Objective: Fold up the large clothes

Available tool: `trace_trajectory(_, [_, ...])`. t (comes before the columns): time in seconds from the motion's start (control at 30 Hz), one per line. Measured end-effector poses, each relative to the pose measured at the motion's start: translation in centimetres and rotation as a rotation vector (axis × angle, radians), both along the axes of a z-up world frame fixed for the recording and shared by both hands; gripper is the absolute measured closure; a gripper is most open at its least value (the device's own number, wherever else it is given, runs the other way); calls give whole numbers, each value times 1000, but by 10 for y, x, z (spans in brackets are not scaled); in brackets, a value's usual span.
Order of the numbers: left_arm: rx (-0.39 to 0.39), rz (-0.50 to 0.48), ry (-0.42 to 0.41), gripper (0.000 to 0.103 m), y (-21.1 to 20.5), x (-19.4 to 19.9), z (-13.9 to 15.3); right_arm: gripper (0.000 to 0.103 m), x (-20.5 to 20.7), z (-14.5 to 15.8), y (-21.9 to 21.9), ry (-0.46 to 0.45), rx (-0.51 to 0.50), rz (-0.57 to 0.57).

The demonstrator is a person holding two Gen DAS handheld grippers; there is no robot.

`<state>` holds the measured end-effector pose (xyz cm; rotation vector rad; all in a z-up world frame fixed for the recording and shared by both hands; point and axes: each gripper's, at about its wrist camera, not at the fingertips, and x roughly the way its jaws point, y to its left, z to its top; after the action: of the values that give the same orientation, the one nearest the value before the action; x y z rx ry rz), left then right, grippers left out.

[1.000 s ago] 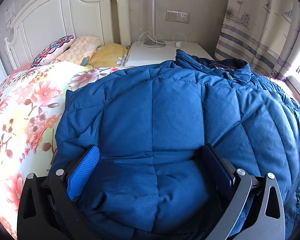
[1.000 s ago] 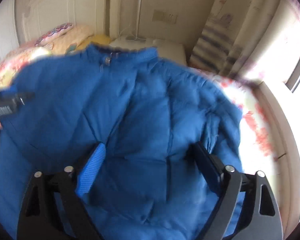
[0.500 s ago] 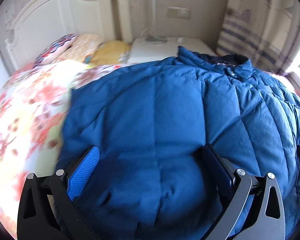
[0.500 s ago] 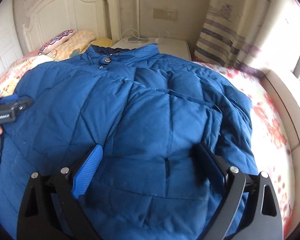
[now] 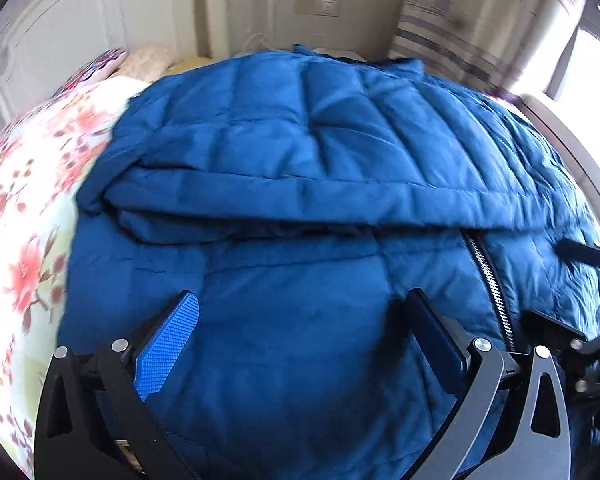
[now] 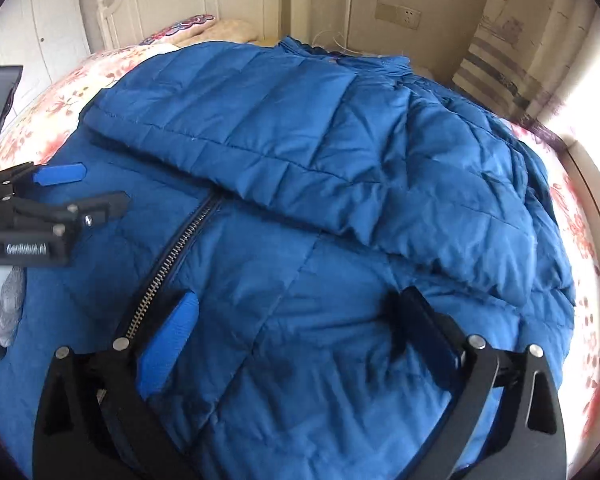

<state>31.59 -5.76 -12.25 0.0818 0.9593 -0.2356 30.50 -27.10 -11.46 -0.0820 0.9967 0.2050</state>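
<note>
A blue quilted puffer jacket (image 5: 300,140) lies spread on the bed. Its upper layer (image 6: 300,128) is folded over, with the fold's edge running across the middle. Below that edge a metal zipper (image 6: 172,256) shows on the lower layer. My left gripper (image 5: 302,300) stands open low over the lower layer, with puffy fabric between the wide jaws and the pads not pressing on it. My right gripper (image 6: 296,300) is opening, its jaws wide over the same layer to the right of the zipper, gripping nothing. The left gripper (image 6: 88,188) also shows at the right wrist view's left edge.
A floral bedspread (image 5: 24,200) lies bare left of the jacket and again on its right (image 6: 580,220). Pillows (image 5: 148,60) lean by the white headboard (image 5: 80,20). Behind are a striped curtain (image 5: 460,20), a wall socket (image 5: 316,5) and a bright window.
Both grippers have drawn back toward the near edge. The jacket, smooth before, now shows a folded layer across its middle and the zipper below it. The two grippers stand closer together.
</note>
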Motion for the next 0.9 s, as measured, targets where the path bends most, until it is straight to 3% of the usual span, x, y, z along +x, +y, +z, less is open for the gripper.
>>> trace_trajectory(0.17, [-3,88,-28,4,36,-16,10,4,-14,15,-52,-41,1,-149])
trace_trajectory(0.23, [-107,118,0,5,56,-16,7,3,-10,-9,-80,15,16,-206])
trace_trajectory(0.27, [-127,125,-4,5,59,-16,7,2,-11,-13,-85,-3,69,-194])
trace_trajectory(0.3, [-103,127,-2,5,57,-17,6,2,-12,-13,-87,-12,90,-194])
trace_trajectory(0.43, [57,122,-11,5,34,-18,2,2,-11,-14,-74,-16,9,-192])
trace_trajectory(0.53, [28,127,-10,5,38,-19,3,3,-12,-14,-86,-22,71,-194])
trace_trajectory(0.63, [-15,184,-45,5,50,-33,15,7,-29,4,-80,-50,42,-254])
trace_trajectory(0.7, [-96,179,-57,5,54,-52,25,7,-51,20,-63,-100,74,-178])
trace_trajectory(0.77, [-119,134,-69,5,44,-72,31,7,-72,30,-34,-126,44,-50])
trace_trajectory(0.83, [-47,62,-79,5,22,-94,28,6,-86,26,-10,-111,25,62])
trace_trajectory(0.9, [73,5,-53,4,-1,-105,9,6,-89,3,11,-30,-54,128])
